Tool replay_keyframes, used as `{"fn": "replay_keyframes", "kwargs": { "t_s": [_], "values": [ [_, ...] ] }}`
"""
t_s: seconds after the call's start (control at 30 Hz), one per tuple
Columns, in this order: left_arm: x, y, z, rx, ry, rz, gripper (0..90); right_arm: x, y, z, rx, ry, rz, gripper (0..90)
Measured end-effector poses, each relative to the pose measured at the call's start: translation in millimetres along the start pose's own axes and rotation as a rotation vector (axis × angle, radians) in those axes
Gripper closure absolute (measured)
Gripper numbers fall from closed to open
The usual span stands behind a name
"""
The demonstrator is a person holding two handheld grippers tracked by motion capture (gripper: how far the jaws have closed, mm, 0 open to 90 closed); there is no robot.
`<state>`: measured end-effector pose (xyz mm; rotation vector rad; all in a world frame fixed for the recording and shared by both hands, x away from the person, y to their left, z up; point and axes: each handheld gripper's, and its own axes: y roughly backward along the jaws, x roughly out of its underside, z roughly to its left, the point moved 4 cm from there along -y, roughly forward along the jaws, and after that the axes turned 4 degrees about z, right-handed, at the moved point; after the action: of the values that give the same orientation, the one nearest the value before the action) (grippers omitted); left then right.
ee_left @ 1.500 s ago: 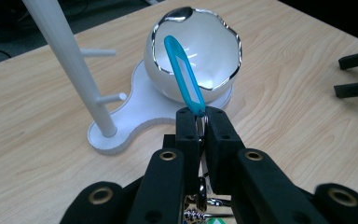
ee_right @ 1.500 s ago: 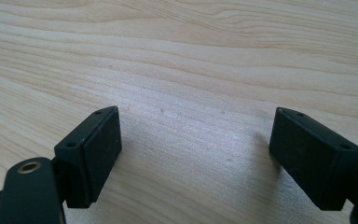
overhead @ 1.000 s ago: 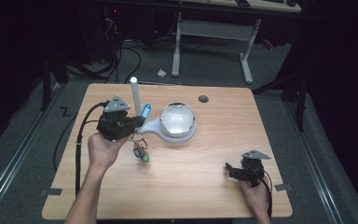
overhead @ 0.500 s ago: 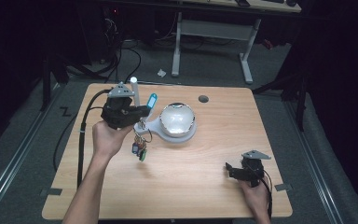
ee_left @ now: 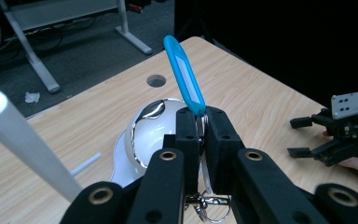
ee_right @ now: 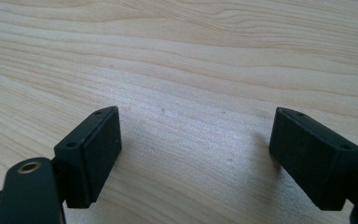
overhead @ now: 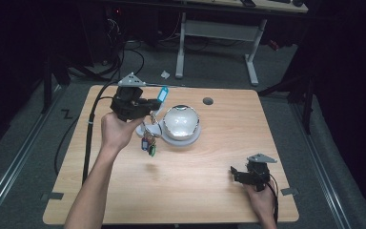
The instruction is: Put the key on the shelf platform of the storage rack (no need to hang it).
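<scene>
Two hand-held grippers: left point(ee_left: 200, 133) clamps blue tag point(ee_left: 185, 74) (keys point(overhead: 148, 144) dangle in high view), right point(ee_right: 196, 154) gapes.

Each black two-jaw left gripper point(overhead: 148, 108) and right gripper point(overhead: 234, 174) carries a grey three-cornered plate with small holes on top. Their blocky black jaws have flat pads with tiny screw holes and brass-ringed pivots. A thick black cable point(overhead: 88, 138) trails from the left one. Both forearms are unsleeved.

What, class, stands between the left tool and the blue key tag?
Nothing: the left tool is already shut on the blue key tag, whose keys hang below it, above the table.
</scene>
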<state>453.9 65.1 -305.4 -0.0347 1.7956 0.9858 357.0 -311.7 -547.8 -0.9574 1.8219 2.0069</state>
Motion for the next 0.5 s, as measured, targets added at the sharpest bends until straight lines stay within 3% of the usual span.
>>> {"fn": "replay_keyframes", "kwargs": {
  "t_s": [0.5],
  "values": [
    [-35.6,-13.1,-5.0,0.026,-0.022,-0.009,85.0,0.1,0.1,0.0,-0.001,0.001,0.000,16.9]
  ]
}}
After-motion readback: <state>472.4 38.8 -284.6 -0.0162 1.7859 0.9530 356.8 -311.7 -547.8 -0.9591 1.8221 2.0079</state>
